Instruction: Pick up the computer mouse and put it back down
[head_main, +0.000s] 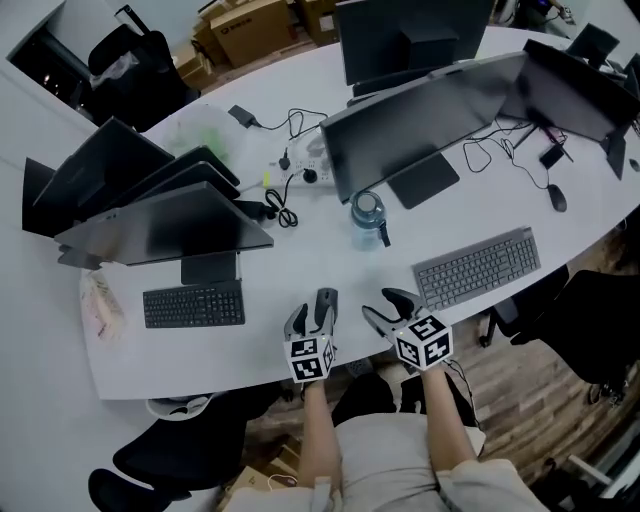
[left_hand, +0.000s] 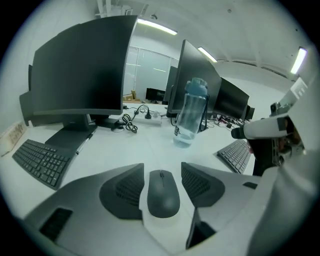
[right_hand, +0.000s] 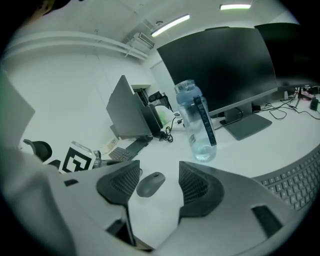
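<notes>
**Head view: both grippers at the near table edge, mouse between the left jaws**

Looking steeply down, we see the left gripper (head_main: 312, 312) and the right gripper (head_main: 388, 310) side by side above the near edge of the white curved table (head_main: 300, 262), each carrying its marker cube.

In the left gripper view, the dark grey oval computer mouse (left_hand: 162, 192) lies flat on the table, straight between that gripper's two ribbed pads. The jaws stand wide around it. A thin strip of white table shows on either side of the mouse, so the pads are just beside it and not pressing on it.

In the right gripper view the jaws also stand wide, with nothing gripped. We see the mouse (right_hand: 151, 184) through the gap, lying on the table off to the left, near the left gripper's marker cube (right_hand: 77, 157).

Farther across the table stands a clear plastic water bottle with a blue lid (head_main: 366, 215), upright, well apart from the mouse. A black keyboard (head_main: 194, 304) lies to the left of the grippers, in front of a black monitor (head_main: 170, 235). A light grey keyboard (head_main: 478, 268) lies to the right. More dark monitors and loose black cables fill the far side of the table.
</notes>
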